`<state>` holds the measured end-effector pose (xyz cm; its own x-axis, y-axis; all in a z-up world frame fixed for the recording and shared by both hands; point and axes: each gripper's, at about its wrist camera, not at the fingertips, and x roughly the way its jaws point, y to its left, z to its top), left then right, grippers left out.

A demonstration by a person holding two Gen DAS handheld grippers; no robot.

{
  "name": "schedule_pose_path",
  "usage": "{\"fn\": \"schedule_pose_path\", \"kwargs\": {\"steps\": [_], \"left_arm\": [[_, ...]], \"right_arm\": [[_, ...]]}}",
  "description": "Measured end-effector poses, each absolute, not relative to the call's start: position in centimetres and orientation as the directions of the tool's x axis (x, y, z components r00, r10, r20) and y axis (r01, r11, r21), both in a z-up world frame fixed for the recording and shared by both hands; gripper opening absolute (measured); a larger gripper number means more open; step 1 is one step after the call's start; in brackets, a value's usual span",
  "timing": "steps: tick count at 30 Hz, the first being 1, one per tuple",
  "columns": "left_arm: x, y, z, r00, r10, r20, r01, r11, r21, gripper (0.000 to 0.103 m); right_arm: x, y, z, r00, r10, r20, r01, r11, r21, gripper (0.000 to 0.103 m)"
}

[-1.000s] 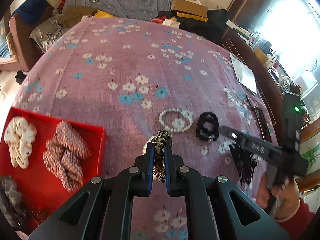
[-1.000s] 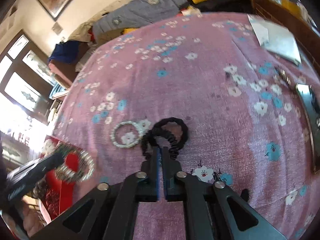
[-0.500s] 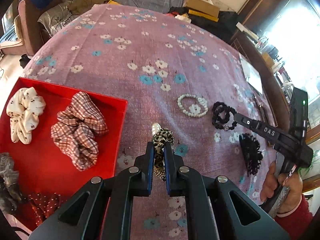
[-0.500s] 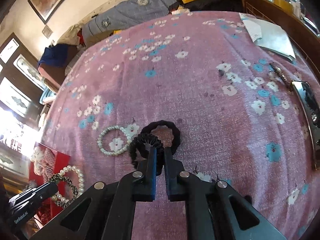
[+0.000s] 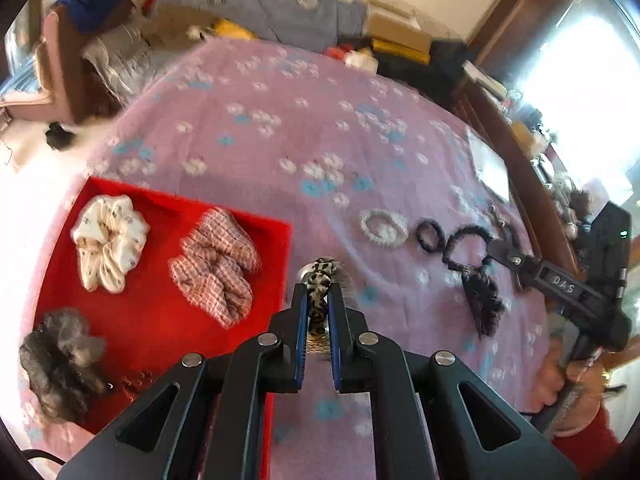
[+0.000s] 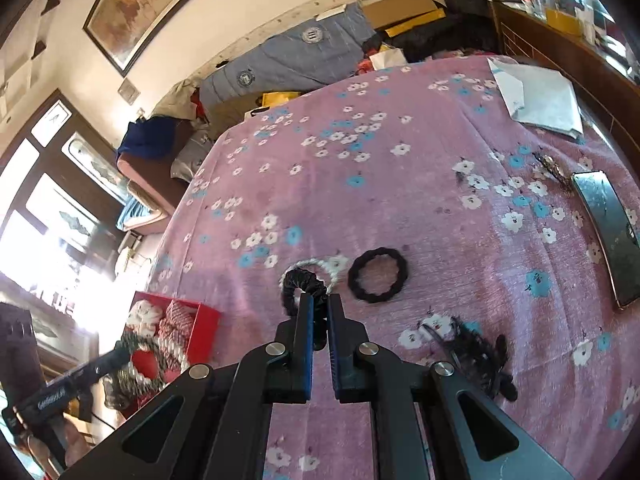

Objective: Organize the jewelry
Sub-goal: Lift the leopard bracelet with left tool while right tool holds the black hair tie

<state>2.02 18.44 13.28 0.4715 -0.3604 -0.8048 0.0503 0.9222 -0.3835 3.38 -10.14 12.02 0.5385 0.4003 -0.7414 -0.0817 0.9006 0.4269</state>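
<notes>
My left gripper (image 5: 318, 294) is shut on a leopard-print band with pearls (image 5: 320, 276), held above the pink cloth just right of the red tray (image 5: 160, 320). From the right wrist the same band (image 6: 140, 364) hangs as a ring at the left gripper's tip (image 6: 120, 354). My right gripper (image 6: 320, 304) is shut on a black ruffled scrunchie (image 6: 298, 282), lifted off the cloth. A pearl bracelet (image 6: 334, 266) and a plain black hair tie (image 6: 378, 276) lie flat just beyond it. The left wrist view shows the right gripper (image 5: 490, 250) at the right, carrying the scrunchie (image 5: 466, 240).
The tray holds a white scrunchie (image 5: 108, 240), a checked one (image 5: 216, 268) and a grey fuzzy one (image 5: 60, 356). A black feathery clip (image 6: 476, 352) lies near the right gripper. A phone (image 6: 612, 236) and papers (image 6: 540, 96) lie at the cloth's right side.
The right gripper closed on the black scrunchie and lifted it away from the black hair tie. The left gripper rose with the leopard band, and more of the red tray shows.
</notes>
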Motion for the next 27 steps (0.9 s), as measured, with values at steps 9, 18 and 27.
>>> {"fn": "schedule_pose_path", "kwargs": {"steps": [9,18,27], "left_arm": [[1.0,16.3,18.6,0.515,-0.459,-0.724,0.219,0.887,-0.407,0.009],[0.5,19.3,18.3,0.518,-0.407,-0.752,0.149,0.909,-0.389,0.009],[-0.8,16.9,16.9,0.386,-0.574,-0.722,0.288,0.819,-0.497,0.01]], "right_arm": [[1.2,-9.8,12.4,0.546,0.415,-0.728,-0.069,0.888,0.455,0.008],[-0.2,-10.1,12.8,0.549,0.439,-0.712,-0.064,0.871,0.488,0.008],[-1.1,-8.0,12.1,0.521,0.441,-0.73,-0.085,0.879,0.47,0.008]]}}
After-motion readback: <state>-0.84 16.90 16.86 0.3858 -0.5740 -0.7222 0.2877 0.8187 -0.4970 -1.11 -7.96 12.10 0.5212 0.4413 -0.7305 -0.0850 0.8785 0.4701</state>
